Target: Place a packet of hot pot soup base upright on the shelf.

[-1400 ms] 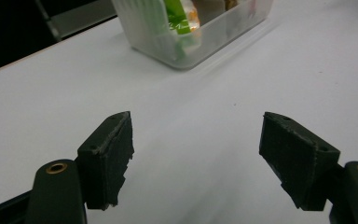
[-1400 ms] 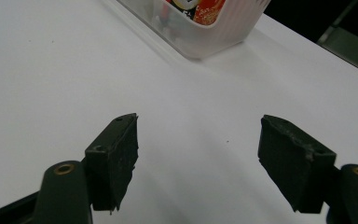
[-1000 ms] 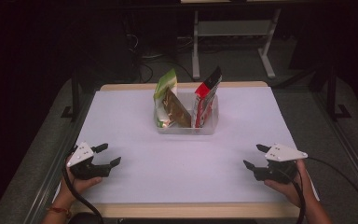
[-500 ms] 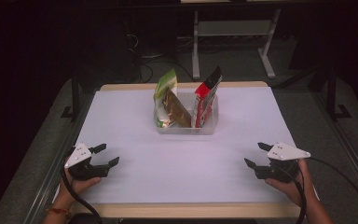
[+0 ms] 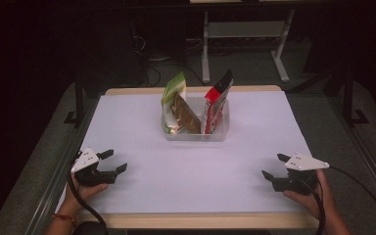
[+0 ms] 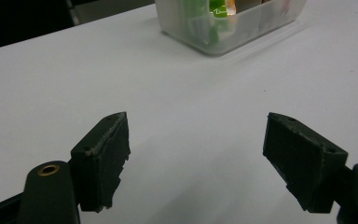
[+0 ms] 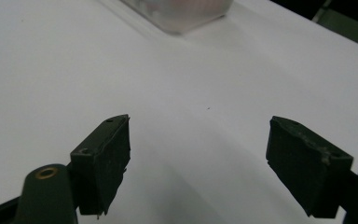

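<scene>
A clear plastic bin (image 5: 196, 133) stands at the middle back of the white table. In it are a green snack bag (image 5: 173, 93), a brown bag (image 5: 186, 119) and a red bag (image 5: 216, 100), all upright. My left gripper (image 5: 118, 160) rests near the front left corner, open and holding nothing. At the front right, my right gripper (image 5: 272, 165) is open too; its jaws have just been opening, with nothing between them. The left gripper view has its open gripper (image 6: 196, 140) over bare table, with the bin (image 6: 228, 37) ahead. In the right gripper view, the gripper (image 7: 198, 144) faces the bin (image 7: 182, 14).
The white table (image 5: 142, 147) has a wooden front edge (image 5: 191, 221). A cable (image 5: 362, 186) trails from the right gripper off the right side. Dark floor and a white metal frame (image 5: 245, 34) lie beyond the far edge.
The right gripper has edged slightly toward the table's right side. The left gripper and the bin have stayed put.
</scene>
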`<state>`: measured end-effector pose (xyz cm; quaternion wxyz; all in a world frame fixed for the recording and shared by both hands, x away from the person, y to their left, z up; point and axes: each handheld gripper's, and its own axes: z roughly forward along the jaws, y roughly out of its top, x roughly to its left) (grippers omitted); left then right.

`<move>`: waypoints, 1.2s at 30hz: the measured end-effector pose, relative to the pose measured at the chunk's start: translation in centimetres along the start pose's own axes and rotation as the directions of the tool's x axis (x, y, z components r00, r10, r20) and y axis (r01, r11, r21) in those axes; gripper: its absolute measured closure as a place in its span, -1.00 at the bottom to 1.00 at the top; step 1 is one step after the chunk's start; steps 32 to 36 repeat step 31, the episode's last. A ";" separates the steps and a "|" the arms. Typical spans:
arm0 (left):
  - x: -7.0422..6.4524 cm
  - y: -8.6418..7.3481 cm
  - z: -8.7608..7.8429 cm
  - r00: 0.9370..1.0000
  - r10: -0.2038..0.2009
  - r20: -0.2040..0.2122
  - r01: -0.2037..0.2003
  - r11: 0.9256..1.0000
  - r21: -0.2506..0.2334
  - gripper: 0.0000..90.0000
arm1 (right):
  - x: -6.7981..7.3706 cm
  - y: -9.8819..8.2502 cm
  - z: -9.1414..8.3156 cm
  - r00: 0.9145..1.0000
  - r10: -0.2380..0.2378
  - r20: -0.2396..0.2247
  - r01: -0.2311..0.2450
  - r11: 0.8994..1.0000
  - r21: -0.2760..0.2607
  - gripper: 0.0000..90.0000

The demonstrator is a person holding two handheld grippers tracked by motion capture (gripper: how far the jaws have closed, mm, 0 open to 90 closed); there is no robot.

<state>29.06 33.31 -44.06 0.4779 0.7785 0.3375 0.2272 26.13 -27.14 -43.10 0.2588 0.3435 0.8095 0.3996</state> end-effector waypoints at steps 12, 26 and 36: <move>-0.6 0.4 -0.3 0.999 0.037 -0.008 -0.038 0.999 -0.016 -0.52 | 0.5 0.6 -0.9 0.999 0.007 0.038 -0.006 1.000 -0.027 -0.53; -0.4 0.3 -0.1 1.000 0.022 -0.010 -0.022 1.000 0.002 -0.53 | 0.6 0.8 -0.2 1.000 -0.008 0.008 0.008 1.000 -0.014 -0.52; -0.4 0.3 -0.2 1.000 0.018 -0.017 -0.018 1.000 0.005 -0.54 | 0.7 1.0 0.1 1.000 -0.015 0.001 0.015 1.000 -0.018 -0.52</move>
